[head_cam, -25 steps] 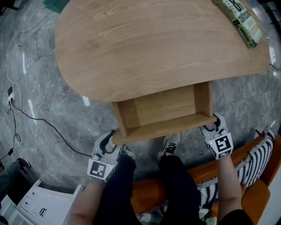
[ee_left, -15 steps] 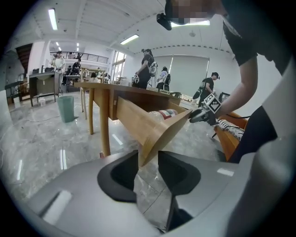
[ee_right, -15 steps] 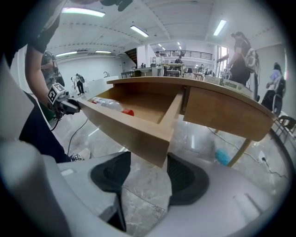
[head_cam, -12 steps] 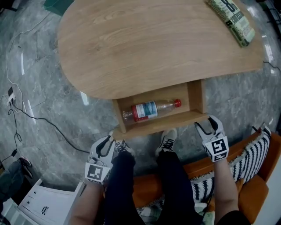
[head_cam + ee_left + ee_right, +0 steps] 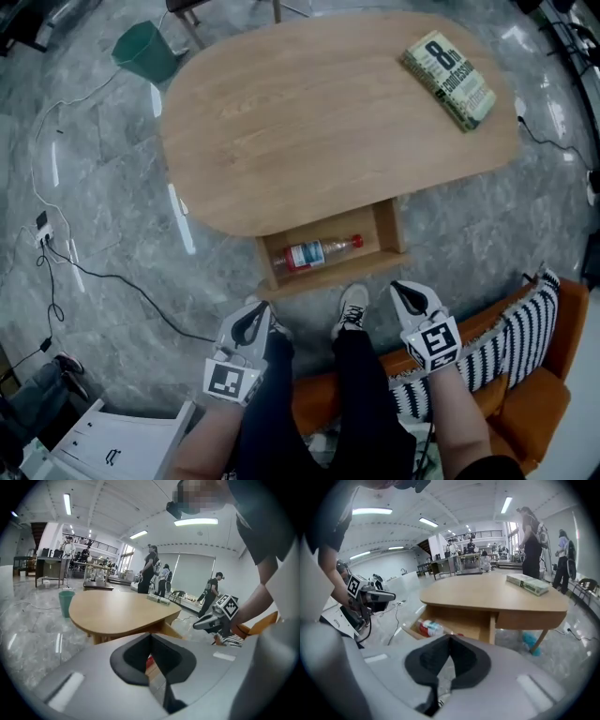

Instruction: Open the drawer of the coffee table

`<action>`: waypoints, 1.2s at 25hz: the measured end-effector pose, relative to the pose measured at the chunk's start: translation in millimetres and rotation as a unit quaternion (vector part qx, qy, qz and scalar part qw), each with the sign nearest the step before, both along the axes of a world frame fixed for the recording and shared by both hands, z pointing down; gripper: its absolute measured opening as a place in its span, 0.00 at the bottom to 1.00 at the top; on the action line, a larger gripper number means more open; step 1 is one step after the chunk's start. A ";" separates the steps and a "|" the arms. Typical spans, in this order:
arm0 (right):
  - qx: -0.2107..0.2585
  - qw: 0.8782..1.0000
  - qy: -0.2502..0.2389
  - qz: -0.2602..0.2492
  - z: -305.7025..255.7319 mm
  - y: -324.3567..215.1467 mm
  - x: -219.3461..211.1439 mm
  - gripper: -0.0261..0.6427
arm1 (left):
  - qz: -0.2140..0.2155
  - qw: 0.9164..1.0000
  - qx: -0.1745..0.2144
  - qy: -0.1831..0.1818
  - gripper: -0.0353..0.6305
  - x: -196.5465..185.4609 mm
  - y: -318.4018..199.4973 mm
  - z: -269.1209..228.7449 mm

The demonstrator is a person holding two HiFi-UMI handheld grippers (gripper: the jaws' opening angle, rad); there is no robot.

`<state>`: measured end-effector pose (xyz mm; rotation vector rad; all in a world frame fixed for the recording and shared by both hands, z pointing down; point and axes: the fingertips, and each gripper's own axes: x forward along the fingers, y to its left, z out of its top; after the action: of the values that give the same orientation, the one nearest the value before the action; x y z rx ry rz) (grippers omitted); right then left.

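Beyond left hand-held gripper [image 5: 255,314], right hand-held gripper [image 5: 403,292], open drawer [image 5: 328,275], apart

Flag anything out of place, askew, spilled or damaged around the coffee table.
Nothing looks damaged or spilled. One oddity: a plastic bottle lies loose on its side in the open drawer, where it could roll. The book lies flat on the coffee table.
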<state>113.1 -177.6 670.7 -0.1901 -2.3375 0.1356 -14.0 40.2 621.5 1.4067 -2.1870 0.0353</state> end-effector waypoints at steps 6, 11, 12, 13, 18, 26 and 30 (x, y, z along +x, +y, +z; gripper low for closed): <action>-0.018 0.999 -0.046 -0.005 -137.0 32.9 -40.6 0.04 | 0.046 0.998 0.044 0.014 0.06 24.0 -36.1 -120.3; -0.043 0.996 -0.070 0.036 -246.3 34.4 -52.9 0.04 | 0.082 0.995 0.059 0.019 0.06 35.6 -55.8 -217.0; -0.047 0.995 -0.072 0.045 -265.4 34.7 -52.4 0.04 | 0.088 0.994 0.063 0.017 0.06 35.9 -58.6 -236.9; -0.049 0.995 -0.075 0.053 -283.5 35.1 -51.8 0.04 | 0.094 0.993 0.067 0.015 0.06 36.0 -60.4 -254.6; -0.046 0.993 -0.092 0.065 -359.0 40.4 -52.4 0.04 | 0.117 0.990 0.077 -0.005 0.06 30.4 -69.7 -332.8; -0.110 0.981 -0.129 0.091 -449.5 62.6 -40.2 0.04 | 0.135 0.986 0.099 0.026 0.06 44.1 -77.0 -414.5; -0.114 0.978 -0.149 0.087 -486.1 77.7 -31.5 0.04 | 0.160 0.982 0.098 0.028 0.06 56.5 -77.7 -445.0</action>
<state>81.6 -100.0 184.6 -0.1235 -2.6333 0.4927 42.5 -37.6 176.6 1.8360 -1.9403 -0.1053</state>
